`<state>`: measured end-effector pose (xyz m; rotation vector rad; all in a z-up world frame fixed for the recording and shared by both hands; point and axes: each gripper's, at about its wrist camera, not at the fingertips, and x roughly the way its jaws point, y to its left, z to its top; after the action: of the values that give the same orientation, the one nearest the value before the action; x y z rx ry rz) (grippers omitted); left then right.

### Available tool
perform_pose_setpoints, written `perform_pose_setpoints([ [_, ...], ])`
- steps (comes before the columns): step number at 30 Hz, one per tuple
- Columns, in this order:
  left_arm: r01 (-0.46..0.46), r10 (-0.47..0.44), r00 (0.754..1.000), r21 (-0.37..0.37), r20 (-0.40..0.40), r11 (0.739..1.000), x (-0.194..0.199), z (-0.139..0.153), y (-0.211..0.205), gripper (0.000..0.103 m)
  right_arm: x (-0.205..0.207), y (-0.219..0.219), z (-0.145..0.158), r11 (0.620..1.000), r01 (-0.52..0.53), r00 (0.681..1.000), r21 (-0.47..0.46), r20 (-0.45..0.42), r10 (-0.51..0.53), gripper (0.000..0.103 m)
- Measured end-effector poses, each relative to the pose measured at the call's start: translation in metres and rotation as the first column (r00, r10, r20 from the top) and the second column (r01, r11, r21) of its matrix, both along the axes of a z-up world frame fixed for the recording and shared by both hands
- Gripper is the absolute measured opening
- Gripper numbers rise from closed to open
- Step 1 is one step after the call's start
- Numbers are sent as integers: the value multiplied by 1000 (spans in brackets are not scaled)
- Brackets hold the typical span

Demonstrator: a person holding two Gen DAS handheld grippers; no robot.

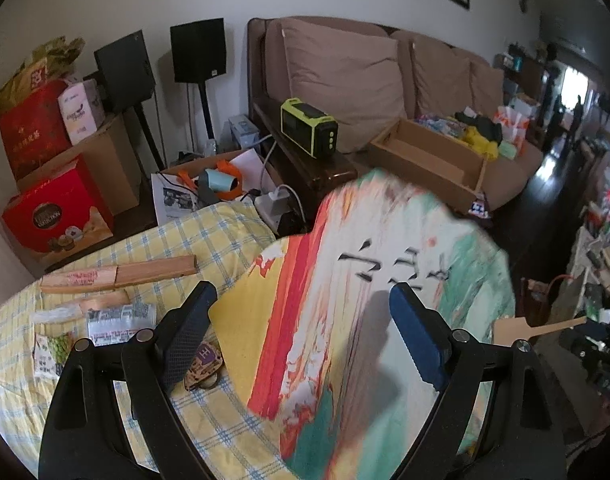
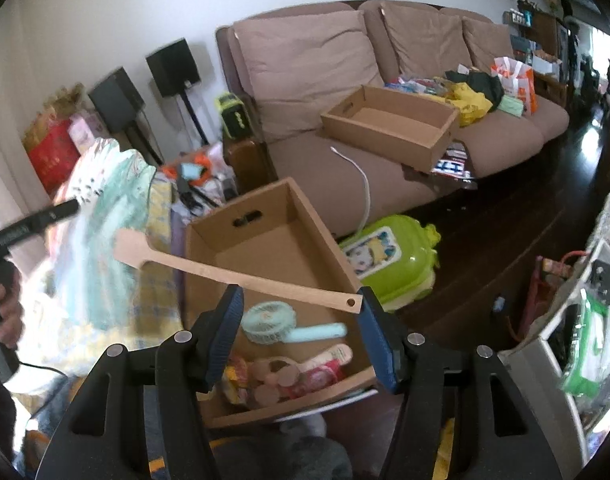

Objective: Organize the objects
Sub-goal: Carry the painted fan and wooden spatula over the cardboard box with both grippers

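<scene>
Left tool (image 1: 301,320) spread apart over the colourful painted fan (image 1: 385,300), not pinching it; fan above the yellow checked cloth (image 1: 209,232); right tool (image 2: 301,332) apart, wooden paddle (image 2: 233,276) between its pads, above the near cardboard box (image 2: 265,248); mint handheld fan (image 2: 281,326) inside.

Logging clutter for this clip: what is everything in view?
paper fan: one, multicoloured, wooden handle, raised in front of both claws
cardboard boxes: two, brown; near box by the table, far box on the sofa
handheld fan: one, mint, in the near box
sofa: one, tan, at the rear
speakers: two, black, by the wall
tablecloth: one, yellow check
power station: one, lime and black, on the sofa arm
left claw, right claw: black, blue pads, jaws apart
hand: one, on the left tool
</scene>
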<state>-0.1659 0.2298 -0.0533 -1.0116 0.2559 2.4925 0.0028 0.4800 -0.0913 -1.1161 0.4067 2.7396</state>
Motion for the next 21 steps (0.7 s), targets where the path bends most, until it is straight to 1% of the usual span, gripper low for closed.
perform_pose_setpoints([
  [1,2,-2,1000,-22,-11,1000,0,-2,5,87,-1,-3,-2,1000,4,1000,31,12,-5,59],
  [2,5,-6,1000,-47,-19,999,-2,-4,10,87,-2,-3,-3,999,13,1000,40,11,-13,59],
  [3,9,-10,1000,-53,-16,999,-4,-7,13,87,-1,-3,-3,999,28,1000,34,-5,-28,59],
  [4,14,-15,1000,-53,-4,998,-8,-10,16,87,0,0,-5,999,43,999,17,-10,-42,59],
  [7,22,-21,1000,-58,24,998,-16,-18,23,86,-6,6,-18,999,46,998,-11,36,-46,59],
  [8,22,-21,1000,-58,24,998,-16,-20,25,85,-7,10,-24,998,51,997,-37,53,-49,59],
  [10,26,-24,1000,-59,19,998,-16,-20,30,86,-8,12,-29,997,55,996,-51,67,-52,59],
  [18,55,-56,998,-87,-4,995,-25,-15,54,86,-7,17,-28,996,82,994,-41,75,-79,59],
  [21,86,-85,996,-77,24,993,-34,-19,59,85,-8,18,-28,995,93,993,-34,80,-90,59],
])
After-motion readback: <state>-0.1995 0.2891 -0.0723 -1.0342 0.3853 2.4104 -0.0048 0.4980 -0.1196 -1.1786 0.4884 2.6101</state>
